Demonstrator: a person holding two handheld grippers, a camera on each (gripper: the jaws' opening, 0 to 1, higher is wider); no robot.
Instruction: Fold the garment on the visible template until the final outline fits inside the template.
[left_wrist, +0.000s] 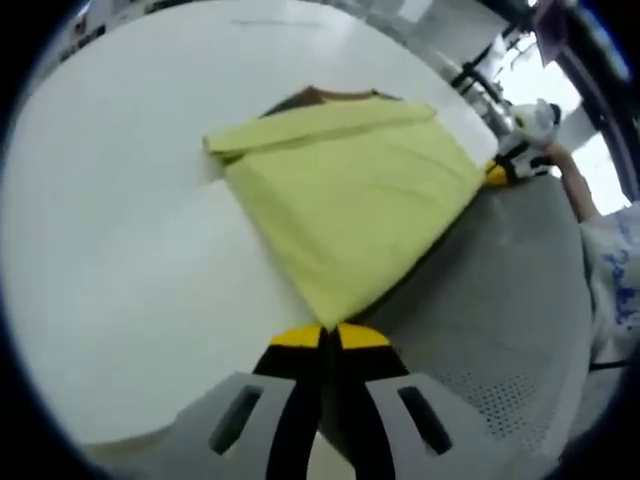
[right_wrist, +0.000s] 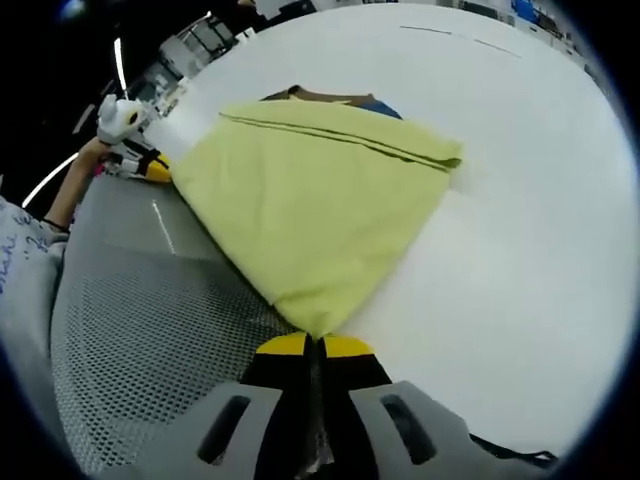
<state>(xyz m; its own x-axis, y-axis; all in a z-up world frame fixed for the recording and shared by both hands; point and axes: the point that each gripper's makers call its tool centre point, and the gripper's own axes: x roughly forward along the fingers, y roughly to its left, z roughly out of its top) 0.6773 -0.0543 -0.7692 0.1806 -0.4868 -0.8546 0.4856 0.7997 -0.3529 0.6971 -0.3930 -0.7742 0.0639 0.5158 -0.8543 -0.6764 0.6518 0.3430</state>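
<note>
A yellow garment (left_wrist: 350, 200) (right_wrist: 310, 200) lies folded flat, with one folded band along its far edge. It rests half on the white table (left_wrist: 120, 220) (right_wrist: 520, 220) and half over a grey perforated surface (left_wrist: 500, 320) (right_wrist: 150, 320). My left gripper (left_wrist: 325, 336) is shut on the garment's near corner. My right gripper (right_wrist: 315, 346) is shut on the opposite near corner, and it also appears at the right of the left gripper view (left_wrist: 512, 165). The left gripper (right_wrist: 135, 160) appears at the upper left of the right gripper view. A brown and blue edge (left_wrist: 320, 97) (right_wrist: 330, 97) peeks out behind the garment.
A person's hand (left_wrist: 570, 180) and a pale patterned sleeve (left_wrist: 612, 265) (right_wrist: 20, 270) hold the grippers over the grey surface. Dark racks and frames (left_wrist: 470, 70) (right_wrist: 190, 45) stand beyond the table's far edge.
</note>
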